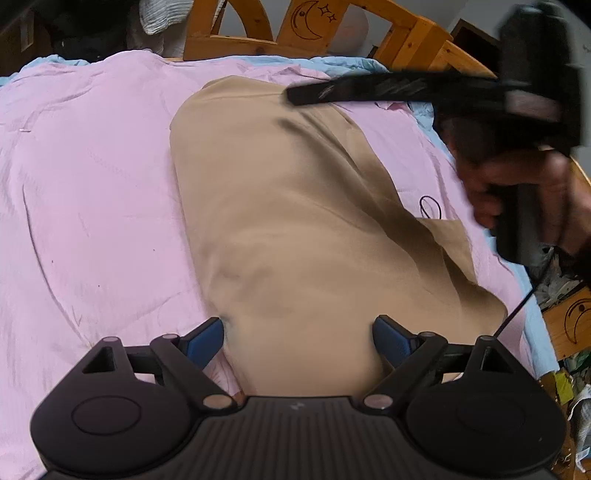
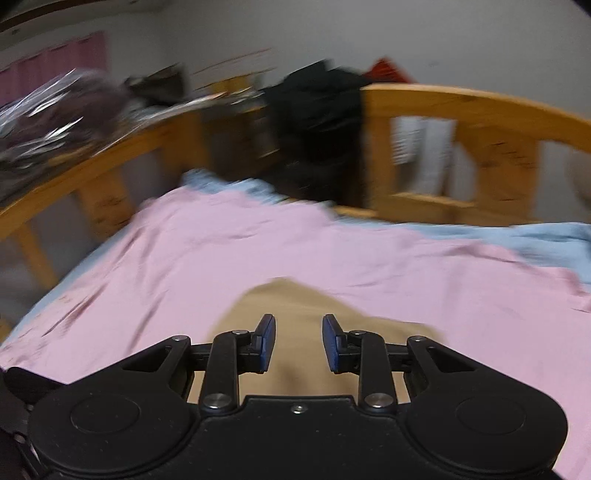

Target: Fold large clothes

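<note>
A large tan garment [image 1: 295, 206] lies folded lengthwise on the pink bedcover [image 1: 92, 184], with one flap sticking out at its right side. My left gripper [image 1: 299, 332] stands open wide over the garment's near end, its blue pads [image 1: 207, 343] clear of the cloth. The right gripper [image 1: 306, 94] shows blurred above the garment's far end, held by a hand [image 1: 517, 199]. In the right wrist view the right gripper [image 2: 298, 332] hovers open over the tan garment [image 2: 291, 299], with a narrow gap and nothing between its pads.
A wooden bed rail [image 1: 314, 26] carved with a moon and stars rings the bed. A blue sheet [image 2: 517, 240] shows under the pink bedcover [image 2: 184, 258]. Dark clothing [image 2: 317, 129] hangs over the rail [image 2: 461, 107]. Clutter lies beyond the bed at right [image 1: 565, 369].
</note>
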